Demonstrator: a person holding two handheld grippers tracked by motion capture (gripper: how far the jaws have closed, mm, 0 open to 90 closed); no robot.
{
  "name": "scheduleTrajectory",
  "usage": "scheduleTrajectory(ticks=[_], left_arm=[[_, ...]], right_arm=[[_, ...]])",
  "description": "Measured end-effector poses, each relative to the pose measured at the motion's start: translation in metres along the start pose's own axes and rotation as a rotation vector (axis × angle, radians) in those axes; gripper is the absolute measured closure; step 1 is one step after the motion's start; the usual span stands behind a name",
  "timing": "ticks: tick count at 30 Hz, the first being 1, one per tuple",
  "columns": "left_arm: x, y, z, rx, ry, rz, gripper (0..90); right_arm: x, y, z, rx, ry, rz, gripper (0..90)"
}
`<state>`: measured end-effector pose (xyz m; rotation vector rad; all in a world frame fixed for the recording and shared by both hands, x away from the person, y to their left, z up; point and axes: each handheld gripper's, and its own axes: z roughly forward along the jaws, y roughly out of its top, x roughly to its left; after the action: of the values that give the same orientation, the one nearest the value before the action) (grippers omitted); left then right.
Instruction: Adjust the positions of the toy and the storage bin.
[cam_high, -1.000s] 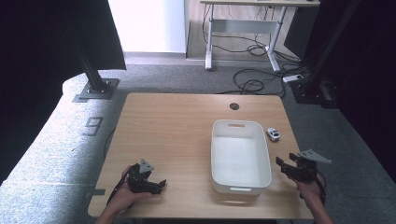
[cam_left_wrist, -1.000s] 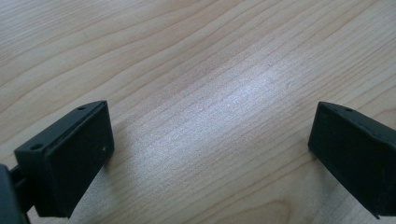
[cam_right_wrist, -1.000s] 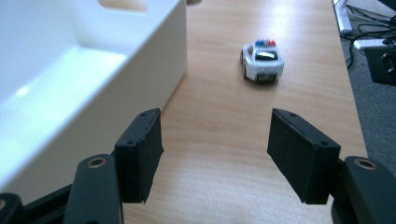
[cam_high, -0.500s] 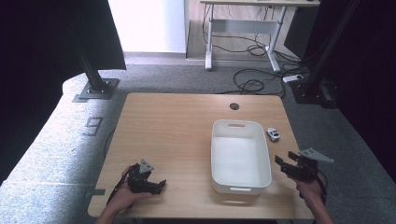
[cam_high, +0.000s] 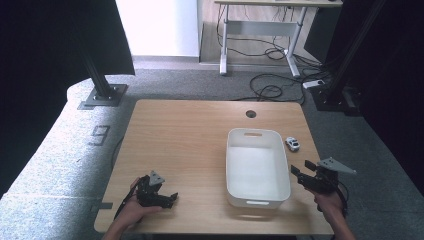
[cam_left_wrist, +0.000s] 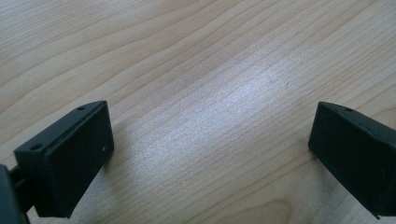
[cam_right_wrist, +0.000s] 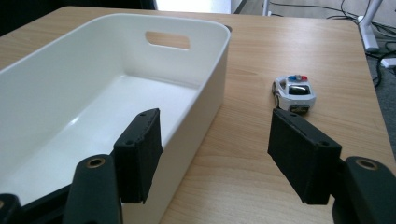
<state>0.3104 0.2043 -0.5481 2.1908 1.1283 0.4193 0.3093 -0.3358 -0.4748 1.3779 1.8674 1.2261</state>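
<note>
Toy car (cam_right_wrist: 293, 92) sits on the tabletop (cam_high: 190, 140) just beside the white bin (cam_high: 256, 167). Right gripper (cam_right_wrist: 217, 154) near it, jaws apart, empty. Left gripper (cam_left_wrist: 210, 149) likewise spread, empty.

One readable mark: a dark "9" on the grey speckled floor mat (cam_high: 60, 150), left-centre of high view, just left of the table. No other text or brand legible.

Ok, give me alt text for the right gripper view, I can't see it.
The right gripper, jaws open and empty, points at a small toy police car on the wooden table. An empty white bin sits to its left.
</note>
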Motion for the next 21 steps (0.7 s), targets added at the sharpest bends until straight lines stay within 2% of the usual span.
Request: scheduleTrajectory(ticks=[7, 21], left_arm=[[0.0, 0.0, 0.0, 0.0, -0.001, 0.001, 0.3], [0.0, 0.0, 0.0, 0.0, -0.002, 0.002, 0.3]], right_arm=[[0.009, 0.003, 0.0, -0.003, 0.024, -0.017, 34.4], [0.017, 0.004, 0.002, 0.003, 0.042, -0.031, 34.3]])
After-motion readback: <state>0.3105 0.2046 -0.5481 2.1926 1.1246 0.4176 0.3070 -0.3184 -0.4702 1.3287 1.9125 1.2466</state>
